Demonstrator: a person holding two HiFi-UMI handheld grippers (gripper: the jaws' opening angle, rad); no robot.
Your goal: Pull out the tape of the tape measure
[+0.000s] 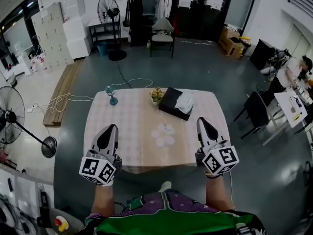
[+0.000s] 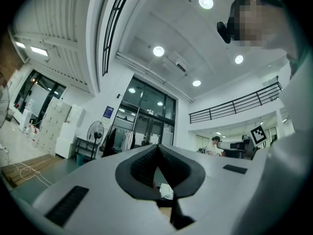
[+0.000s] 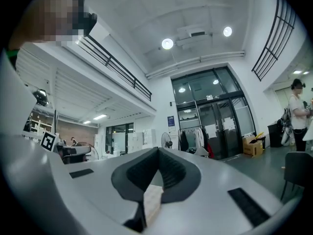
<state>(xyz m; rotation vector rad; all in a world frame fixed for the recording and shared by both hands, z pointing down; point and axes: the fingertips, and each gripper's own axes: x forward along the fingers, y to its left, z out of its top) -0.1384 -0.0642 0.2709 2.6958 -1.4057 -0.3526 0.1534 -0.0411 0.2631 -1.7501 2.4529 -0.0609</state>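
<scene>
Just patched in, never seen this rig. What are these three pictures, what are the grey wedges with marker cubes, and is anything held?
No robot: a person holds a two-jaw gripper in each hand. The head view looks down on the left gripper and right gripper at the near edge of a table. The other two pictures come from cameras riding on each gripper, looking along its jaws; both pairs are closed, holding nothing. On the table: a black tissue box, a flower pot, a small teal object, a pale flower-shaped piece. I cannot pick out a tape measure.
</scene>
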